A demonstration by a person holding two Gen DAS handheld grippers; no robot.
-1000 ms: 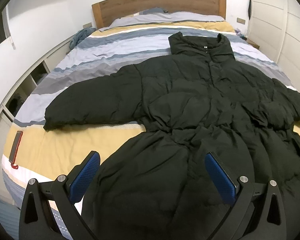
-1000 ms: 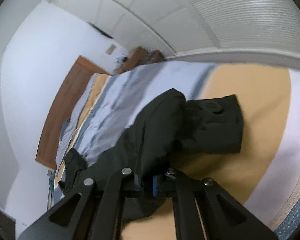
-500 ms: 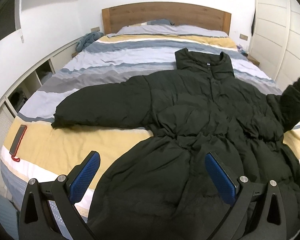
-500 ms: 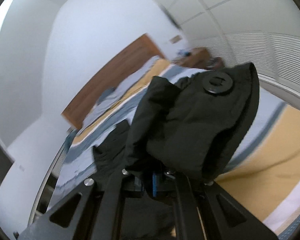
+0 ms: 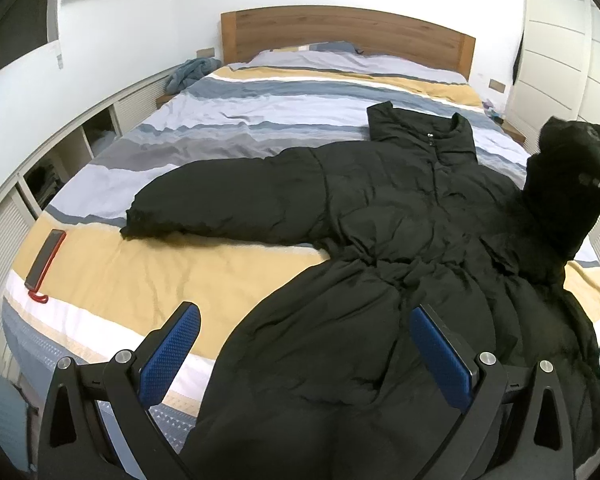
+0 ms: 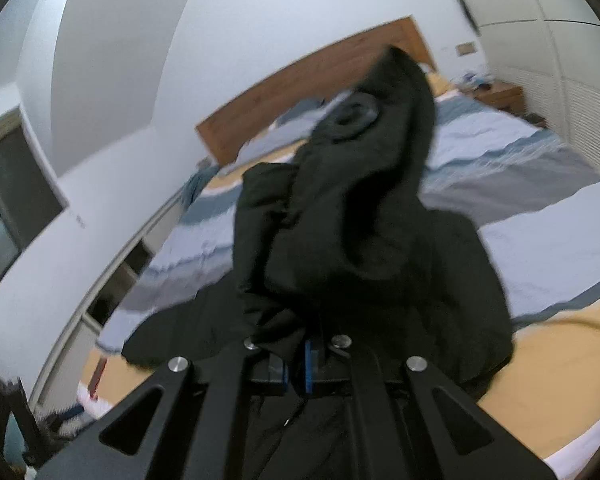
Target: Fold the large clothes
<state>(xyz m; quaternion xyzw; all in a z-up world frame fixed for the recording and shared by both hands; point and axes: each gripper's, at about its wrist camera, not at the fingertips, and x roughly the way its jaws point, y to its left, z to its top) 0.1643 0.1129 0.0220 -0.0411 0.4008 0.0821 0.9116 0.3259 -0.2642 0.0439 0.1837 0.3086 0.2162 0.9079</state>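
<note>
we lift the black puffer coat by its sleeve cuff, pinched in our right gripper, to fold it inward; our left gripper hovers spread wide over the hem, ready.

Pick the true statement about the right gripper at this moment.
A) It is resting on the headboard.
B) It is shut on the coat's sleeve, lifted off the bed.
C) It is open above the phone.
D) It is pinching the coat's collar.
B: in the right wrist view the right gripper has its blue pads closed on the sleeve, and the left wrist view shows that sleeve raised above the coat.
</note>
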